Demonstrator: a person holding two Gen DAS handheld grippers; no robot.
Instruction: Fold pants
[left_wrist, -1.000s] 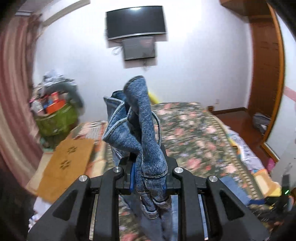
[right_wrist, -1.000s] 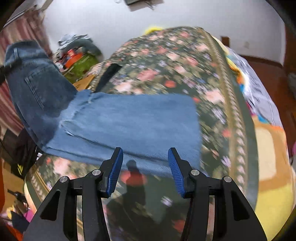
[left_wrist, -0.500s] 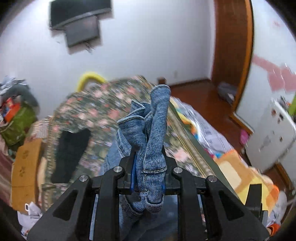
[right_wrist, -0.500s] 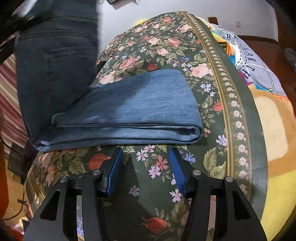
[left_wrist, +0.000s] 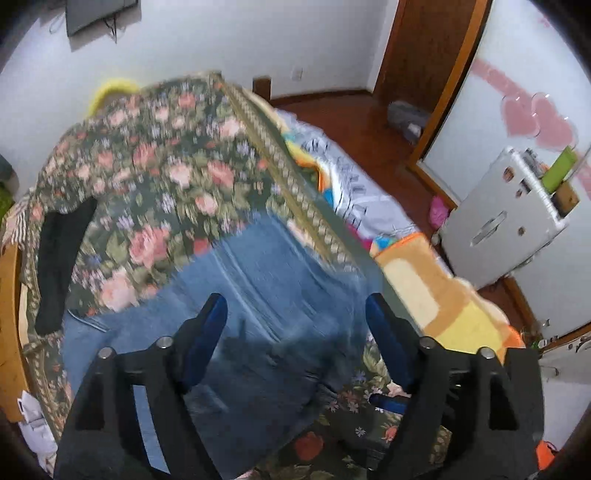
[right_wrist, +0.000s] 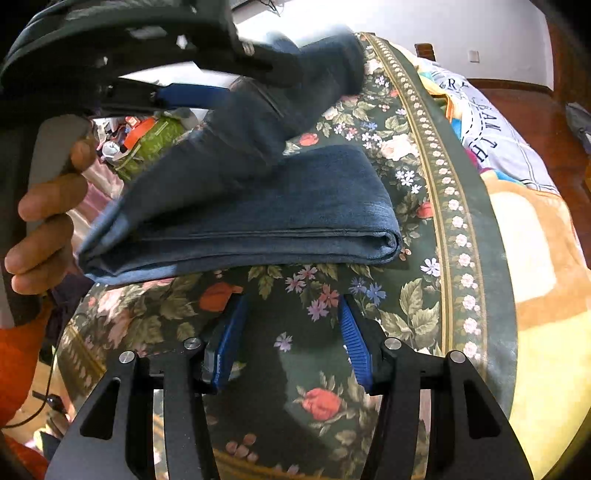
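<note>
The blue denim pants (right_wrist: 266, 206) lie folded on the floral bedspread (right_wrist: 424, 184), the fold edge facing my right gripper. In the left wrist view the pants (left_wrist: 266, 280) spread below my left gripper (left_wrist: 295, 314), which is open and empty above them. In the right wrist view the left gripper (right_wrist: 207, 77) hovers over the far part of the pants, whose upper layer is still falling and blurred. My right gripper (right_wrist: 291, 325) is open and empty, low over the bedspread just in front of the folded edge.
A black cloth (left_wrist: 59, 266) lies at the bed's left side. A yellow and orange blanket (left_wrist: 443, 291) and a printed white sheet (left_wrist: 354, 188) cover the bed's right side. A white cabinet (left_wrist: 502, 221) stands on the wooden floor to the right.
My left gripper swung right over the bed and opened, letting go of the waist end of the pants, which dropped onto the folded legs. My right gripper edged closer to the fold.
</note>
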